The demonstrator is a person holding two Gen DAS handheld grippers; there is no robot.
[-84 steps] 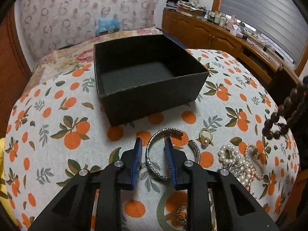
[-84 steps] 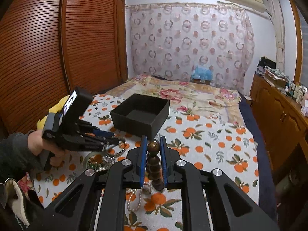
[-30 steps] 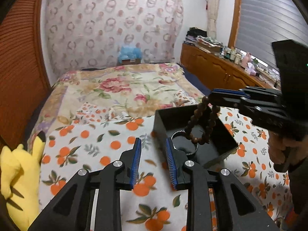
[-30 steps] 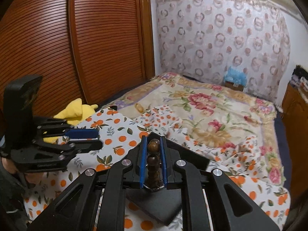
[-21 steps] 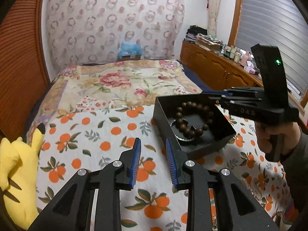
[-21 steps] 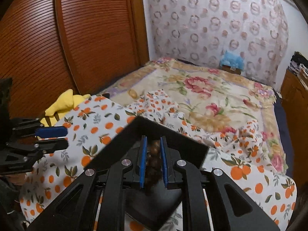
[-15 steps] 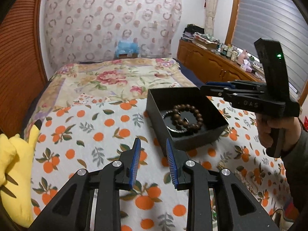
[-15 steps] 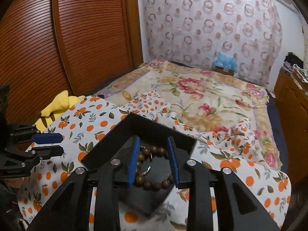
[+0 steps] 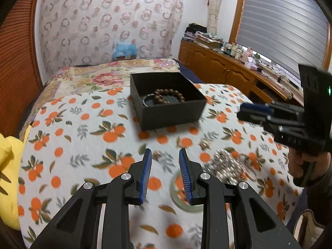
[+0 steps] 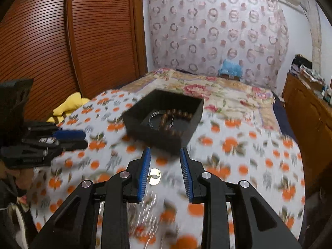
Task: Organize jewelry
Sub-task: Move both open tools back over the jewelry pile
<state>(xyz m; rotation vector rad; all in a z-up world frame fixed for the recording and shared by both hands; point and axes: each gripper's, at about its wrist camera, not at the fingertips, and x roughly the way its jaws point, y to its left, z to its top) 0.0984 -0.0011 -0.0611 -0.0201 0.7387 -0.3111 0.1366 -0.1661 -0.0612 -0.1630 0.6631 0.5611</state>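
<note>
A black open box stands on the orange-print cloth; in it lie a brown bead bracelet and a silver bangle. My left gripper is open and empty, short of the box, above a small trinket. Blurred pearls, a pale jade bangle and a gold ring lie to its right. My right gripper is open and empty, just before the box, with the gold ring on the cloth below its fingers. The bead bracelet shows inside the box.
A yellow plush toy lies at the cloth's left edge. A floral bedspread lies beyond the box. A wooden cabinet runs along the right wall and slatted wooden doors along the left. A person's hand holds the right gripper.
The right gripper opened and dropped the bead bracelet into the box, then drew back from it. The left gripper also pulled back and now hangs over the loose jewelry.
</note>
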